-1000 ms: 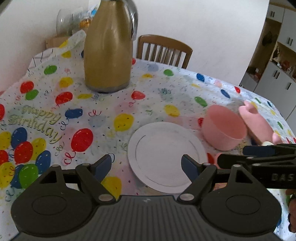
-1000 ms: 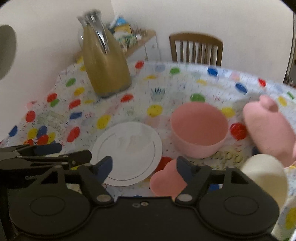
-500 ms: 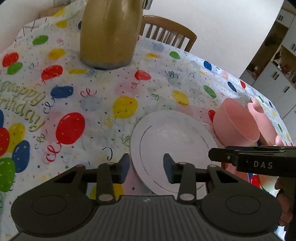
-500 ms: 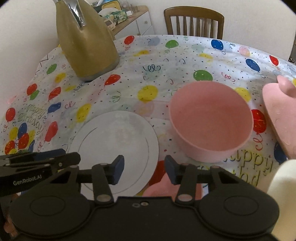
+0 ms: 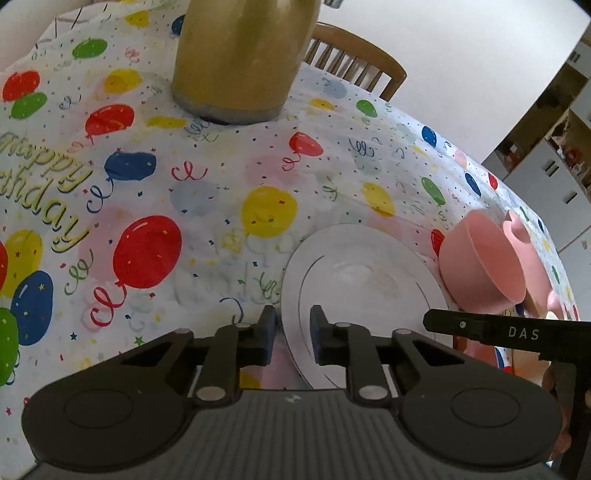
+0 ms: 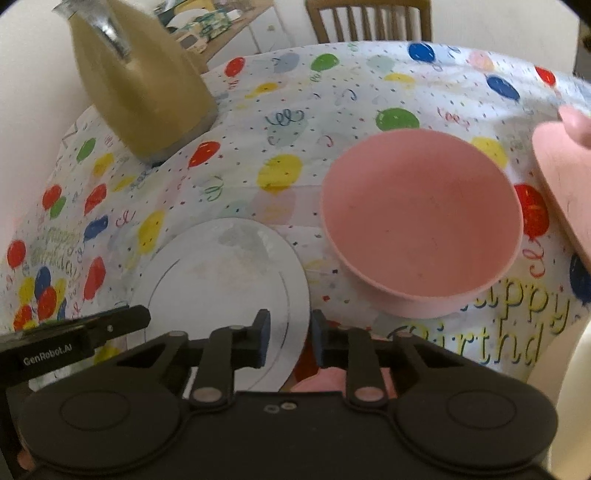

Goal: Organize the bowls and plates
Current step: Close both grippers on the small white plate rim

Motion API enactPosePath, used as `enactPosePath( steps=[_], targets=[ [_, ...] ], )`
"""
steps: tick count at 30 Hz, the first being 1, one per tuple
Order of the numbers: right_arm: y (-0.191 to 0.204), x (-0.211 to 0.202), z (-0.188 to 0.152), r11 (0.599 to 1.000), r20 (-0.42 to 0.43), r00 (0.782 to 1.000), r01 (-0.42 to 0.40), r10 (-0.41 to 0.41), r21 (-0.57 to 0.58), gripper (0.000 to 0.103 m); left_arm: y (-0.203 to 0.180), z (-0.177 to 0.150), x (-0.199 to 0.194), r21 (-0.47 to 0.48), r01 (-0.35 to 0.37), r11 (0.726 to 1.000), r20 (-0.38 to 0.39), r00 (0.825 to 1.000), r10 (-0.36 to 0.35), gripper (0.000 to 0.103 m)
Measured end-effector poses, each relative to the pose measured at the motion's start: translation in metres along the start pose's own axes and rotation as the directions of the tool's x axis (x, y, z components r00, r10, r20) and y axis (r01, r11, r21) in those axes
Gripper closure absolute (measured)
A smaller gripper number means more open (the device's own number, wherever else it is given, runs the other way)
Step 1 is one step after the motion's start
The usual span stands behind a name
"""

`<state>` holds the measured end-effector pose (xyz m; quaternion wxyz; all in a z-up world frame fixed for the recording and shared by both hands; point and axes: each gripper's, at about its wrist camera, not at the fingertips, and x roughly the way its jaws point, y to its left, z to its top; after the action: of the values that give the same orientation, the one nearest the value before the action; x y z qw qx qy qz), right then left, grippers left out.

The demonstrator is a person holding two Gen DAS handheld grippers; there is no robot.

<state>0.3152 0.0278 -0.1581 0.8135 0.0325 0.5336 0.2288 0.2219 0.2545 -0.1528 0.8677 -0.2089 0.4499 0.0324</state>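
A: The white plate [image 5: 364,291] lies flat on the balloon-print cloth [image 5: 207,206] covering the counter, with the pink bowl [image 6: 421,225] upright just beside it on the right.

B: And the left hand-held gripper [image 5: 291,334]?

A: Low at the plate's near-left edge, fingers narrowly parted with the rim in the gap; whether they pinch it, I cannot tell.

B: The right hand-held gripper [image 6: 288,338]?

A: Same posture over the plate's near-right rim; grip unclear. A gold jug [image 5: 243,55] stands at the far side, near a wooden chair [image 6: 369,18].
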Motion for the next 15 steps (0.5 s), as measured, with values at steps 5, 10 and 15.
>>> enactPosePath(
  steps=[5, 10, 15],
  targets=[
    [-0.007, 0.002, 0.001, 0.997, -0.001, 1.0, -0.023, 0.023, 0.068, 0.091, 0.005, 0.001, 0.002, -0.016, 0.01, 1.0, -0.008, 1.0, -0.01, 0.09],
    [-0.008, -0.001, -0.001, 0.996, -0.003, 0.999, -0.043, 0.044, 0.084, 0.093, 0.008, 0.001, -0.003, -0.023, 0.007, 1.0, -0.007, 1.0, -0.007, 0.09],
    [-0.002, -0.012, -0.004, 0.995, 0.018, 0.998, -0.06, 0.059, 0.075, 0.094, 0.009, -0.002, -0.015, -0.03, 0.015, 0.999, -0.006, 1.0, -0.015, 0.09]
  ],
)
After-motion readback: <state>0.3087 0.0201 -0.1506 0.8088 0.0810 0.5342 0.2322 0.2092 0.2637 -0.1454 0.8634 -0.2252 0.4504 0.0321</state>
